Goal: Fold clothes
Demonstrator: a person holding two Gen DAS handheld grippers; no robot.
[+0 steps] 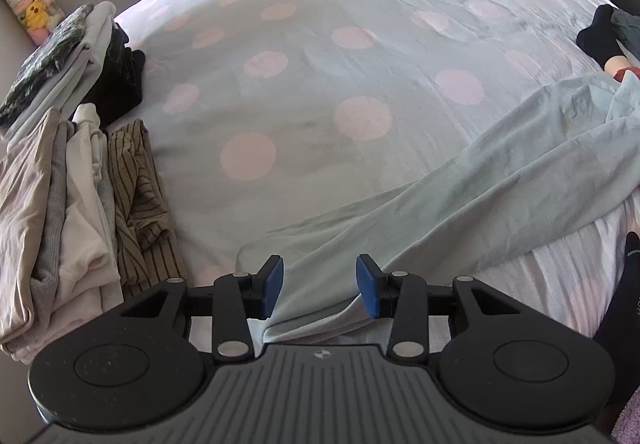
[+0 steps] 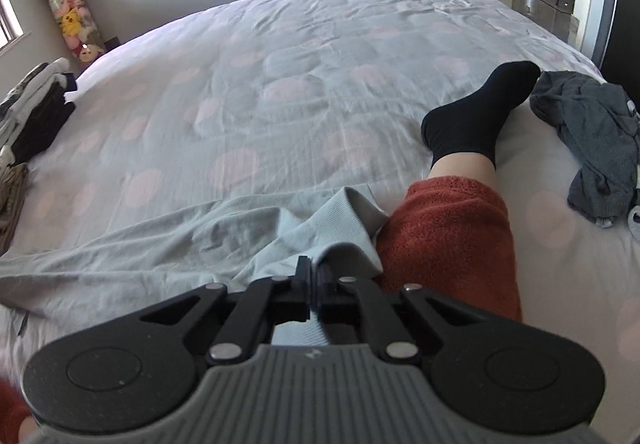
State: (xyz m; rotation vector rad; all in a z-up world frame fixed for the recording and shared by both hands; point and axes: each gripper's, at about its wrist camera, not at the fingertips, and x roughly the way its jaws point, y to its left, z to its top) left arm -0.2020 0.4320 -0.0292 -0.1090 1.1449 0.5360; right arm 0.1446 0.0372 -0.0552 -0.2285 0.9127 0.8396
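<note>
**Floppy blue garment, grab the thick edges**

Light-blue garment (image 1: 460,195) sprawls across lower right of the bed (image 1: 320,23). Looks soft and droopy, so hems are best. Left gripper (image 1: 320,288) is spread wide over fabric; right gripper (image 2: 314,284) pinches the ribbed cuff.

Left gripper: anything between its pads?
Left wrist view: the left gripper is open, and the pale blue garment lies between its pads, an edge against the right pad.

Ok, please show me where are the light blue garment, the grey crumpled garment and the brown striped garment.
light blue garment (image 1: 460,203), left wrist view, on the middle of its long stretched part.
grey crumpled garment (image 2: 592,135), right wrist view, on the middle of the heap.
brown striped garment (image 1: 136,195), left wrist view, on its striped folded side.
</note>
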